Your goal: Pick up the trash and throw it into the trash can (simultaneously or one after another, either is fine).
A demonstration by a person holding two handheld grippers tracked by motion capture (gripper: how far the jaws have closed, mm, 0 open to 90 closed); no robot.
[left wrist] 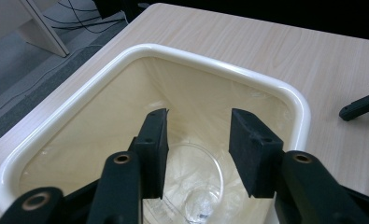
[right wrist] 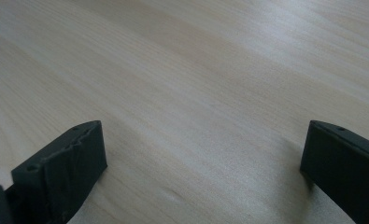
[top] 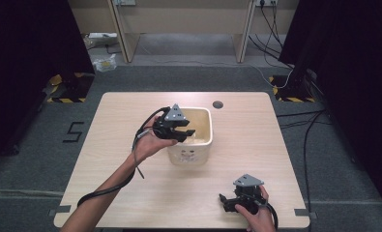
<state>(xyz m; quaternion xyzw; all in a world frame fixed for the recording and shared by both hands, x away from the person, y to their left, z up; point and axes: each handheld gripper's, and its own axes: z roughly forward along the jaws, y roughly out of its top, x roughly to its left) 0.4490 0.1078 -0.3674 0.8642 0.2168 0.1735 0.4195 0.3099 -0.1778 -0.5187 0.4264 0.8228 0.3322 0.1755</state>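
A cream square bin (top: 200, 140) with a clear liner stands at the table's middle. My left gripper (top: 188, 133) hovers over its left rim, open, with nothing between its jaws. In the left gripper view the bin (left wrist: 182, 53) lies right below my left gripper (left wrist: 198, 140), and a clear plastic cup (left wrist: 198, 186) rests at the bottom on the liner. My right gripper (top: 223, 199) rests low on the table near the front right edge, open wide. In the right gripper view my right gripper (right wrist: 203, 163) has bare wood between its jaws.
The light wooden table (top: 130, 183) has a round cable hole (top: 217, 104) behind the bin. Grey carpet, cables (top: 304, 145) and desk legs (top: 123, 34) lie beyond the far edge. The other gripper's jaw tip (left wrist: 359, 106) shows at the right in the left gripper view.
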